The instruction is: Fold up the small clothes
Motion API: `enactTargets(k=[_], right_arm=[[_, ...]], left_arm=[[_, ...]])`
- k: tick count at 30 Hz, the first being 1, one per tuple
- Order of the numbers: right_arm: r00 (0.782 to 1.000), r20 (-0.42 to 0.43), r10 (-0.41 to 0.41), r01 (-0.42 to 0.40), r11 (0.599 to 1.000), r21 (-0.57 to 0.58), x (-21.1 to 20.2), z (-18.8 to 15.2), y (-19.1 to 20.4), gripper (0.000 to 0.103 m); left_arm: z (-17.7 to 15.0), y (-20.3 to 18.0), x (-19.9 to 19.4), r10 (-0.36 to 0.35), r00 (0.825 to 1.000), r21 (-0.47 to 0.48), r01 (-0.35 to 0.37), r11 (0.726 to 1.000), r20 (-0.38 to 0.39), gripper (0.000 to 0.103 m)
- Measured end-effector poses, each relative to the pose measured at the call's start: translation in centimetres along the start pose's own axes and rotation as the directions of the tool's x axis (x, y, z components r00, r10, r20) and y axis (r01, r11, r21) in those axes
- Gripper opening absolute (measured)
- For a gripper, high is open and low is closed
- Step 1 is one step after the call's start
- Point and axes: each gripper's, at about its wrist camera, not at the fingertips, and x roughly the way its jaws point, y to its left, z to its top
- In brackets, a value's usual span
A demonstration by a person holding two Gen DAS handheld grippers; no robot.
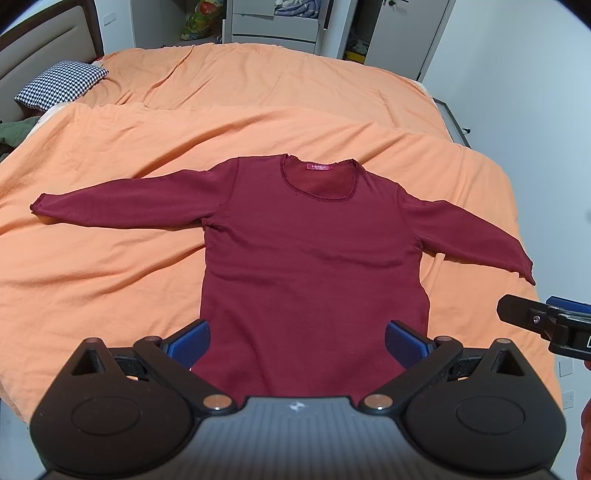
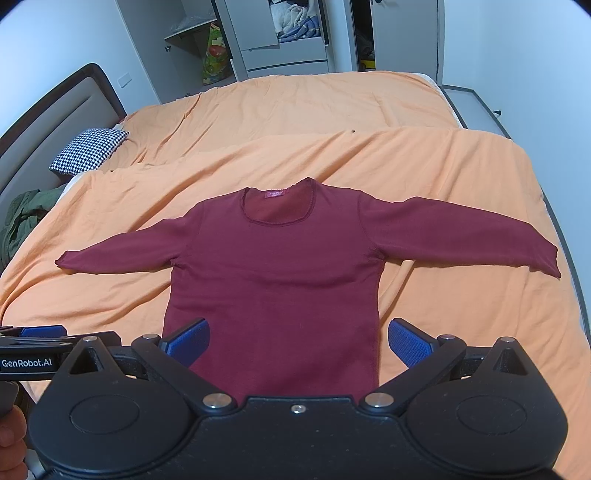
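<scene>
**both tongs spread, shirt flat on bed**

your left gripper [image 1: 297, 341] hovers over the lower hem of the dark red long-sleeved knit shirt [image 1: 310, 258], blue pads wide apart, nothing between them. your right gripper [image 2: 298, 341] is likewise spread, empty, above the hem area nearer the shirt's right edge. whether either pad touches the fabric can't be told from these angles.

the shirt lies face up on the wrinkled orange duvet [image 1: 110, 147], neckline away from you, pink label [image 1: 320, 167] showing inside the collar. both sleeves are stretched outward, roughly straight; the body is smooth.

a black-and-white houndstooth pillow [image 1: 59, 85] sits near the padded headboard [image 2: 48, 107], well apart from the shirt. a green garment [image 2: 22, 218] is bunched at the bed's left edge. grey wardrobe [image 2: 288, 33] stands beyond the bed, door open.
</scene>
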Motion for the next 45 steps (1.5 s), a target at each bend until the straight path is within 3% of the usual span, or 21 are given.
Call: enactTargets(k=[17,33,38,43,45], right_arm=[[1.000,-0.005,-0.005,0.005,1.000,0.005,0.2,0.1,0.3,0.103],[0.999,-0.015,-0.039,0.039,0.998,0.038,1.6,0.6,1.0,0.102],[0.999,0.038,-0.035,0.031,0.995,0.092,2.6,-0.1,0.4,0.102],[0.994,0.023,-0.110,0.108,0.991,0.075,4.3,-1.3,-0.8,0.102],[0.993,-0.004,-0.121,0.121,0.984,0.127,4.8,-1.7,-2.4,0.102]], left_arm=[[0.4,0.6,0.2,-0.013,1.000,-0.004,0.013,1.000,-0.010,0.103],[1.7,1.8,2.8,-0.049,0.998,0.021,0.050,0.999,-0.047,0.103],[1.9,2.5,4.9,-0.110,0.992,0.013,0.112,0.994,-0.067,0.103],[1.7,3.3,8.3,-0.228,0.964,-0.001,0.230,0.973,-0.134,0.103],[1.6,2.9,9.9,-0.252,0.954,0.021,0.259,0.966,-0.164,0.103]])
